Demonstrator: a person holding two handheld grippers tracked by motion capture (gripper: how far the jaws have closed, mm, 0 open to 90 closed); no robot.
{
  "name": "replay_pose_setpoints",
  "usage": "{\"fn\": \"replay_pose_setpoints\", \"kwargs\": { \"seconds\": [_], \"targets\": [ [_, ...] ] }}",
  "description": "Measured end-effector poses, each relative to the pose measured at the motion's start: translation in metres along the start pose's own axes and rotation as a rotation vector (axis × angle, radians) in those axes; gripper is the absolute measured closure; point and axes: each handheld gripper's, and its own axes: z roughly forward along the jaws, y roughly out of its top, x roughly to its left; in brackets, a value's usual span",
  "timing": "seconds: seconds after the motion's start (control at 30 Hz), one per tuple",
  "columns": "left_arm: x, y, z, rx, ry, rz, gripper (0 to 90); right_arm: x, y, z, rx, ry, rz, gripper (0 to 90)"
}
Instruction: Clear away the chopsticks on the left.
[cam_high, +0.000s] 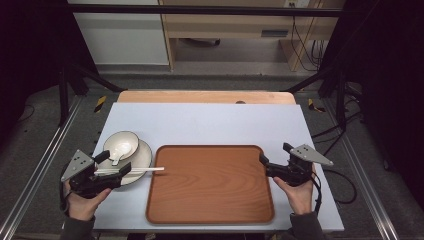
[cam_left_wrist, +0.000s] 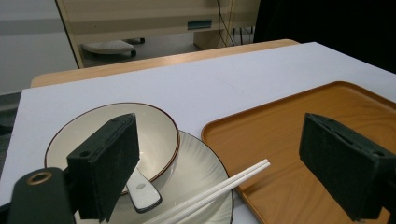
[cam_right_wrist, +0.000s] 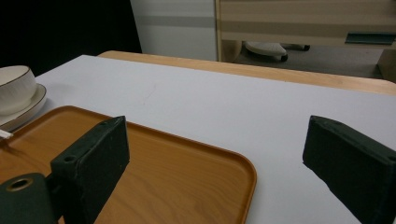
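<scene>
Left gripper (cam_high: 114, 161) hovers over the plate (cam_high: 145, 157), jaws spread wide with nothing pinched. The white chopsticks (cam_high: 131, 170) lie across the plate's near rim, tips reaching over the edge of the wooden tray (cam_high: 210, 185). Just behind sits the bowl (cam_high: 120, 143) (spoon (cam_left_wrist: 142, 193) resting inside). Right gripper (cam_high: 274, 159) waits at the tray's far side, jaws likewise spread and empty.

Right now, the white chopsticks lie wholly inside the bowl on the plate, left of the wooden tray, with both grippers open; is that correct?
Not quite. The chopsticks lie across the plate with their tips reaching over the tray's left rim, as the high view shows. The bowl holds a spoon. The left gripper and right gripper are open.
</scene>
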Motion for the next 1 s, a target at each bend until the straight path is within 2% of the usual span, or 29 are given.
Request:
{"fn": "replay_pose_setpoints", "kwargs": {
  "seconds": [0.23,0.37,0.5,0.7,0.83,1.0],
  "targets": [
    [0.007,-0.006,-0.006,0.036,-0.017,0.014,9.8,-0.001,-0.002,0.0,0.005,-0.006,0.015,7.3],
    [0.01,-0.01,-0.011,0.067,-0.043,0.042,9.4,0.0,-0.003,0.001,0.015,-0.009,0.009,7.1],
    [0.013,-0.018,-0.015,0.105,-0.042,0.073,9.1,0.002,-0.004,0.001,0.027,-0.005,0.004,7.0],
    [0.019,-0.027,-0.02,0.156,-0.089,0.114,9.7,0.004,-0.006,0.003,0.045,-0.001,-0.002,7.0],
    [0.023,-0.032,-0.017,0.197,-0.084,0.129,11.4,0.004,-0.007,0.004,0.053,0.001,-0.006,7.1],
    [0.026,-0.041,-0.005,0.254,-0.047,0.15,16.5,0.005,-0.007,0.006,0.058,0.004,-0.007,7.3]
  ]
}}
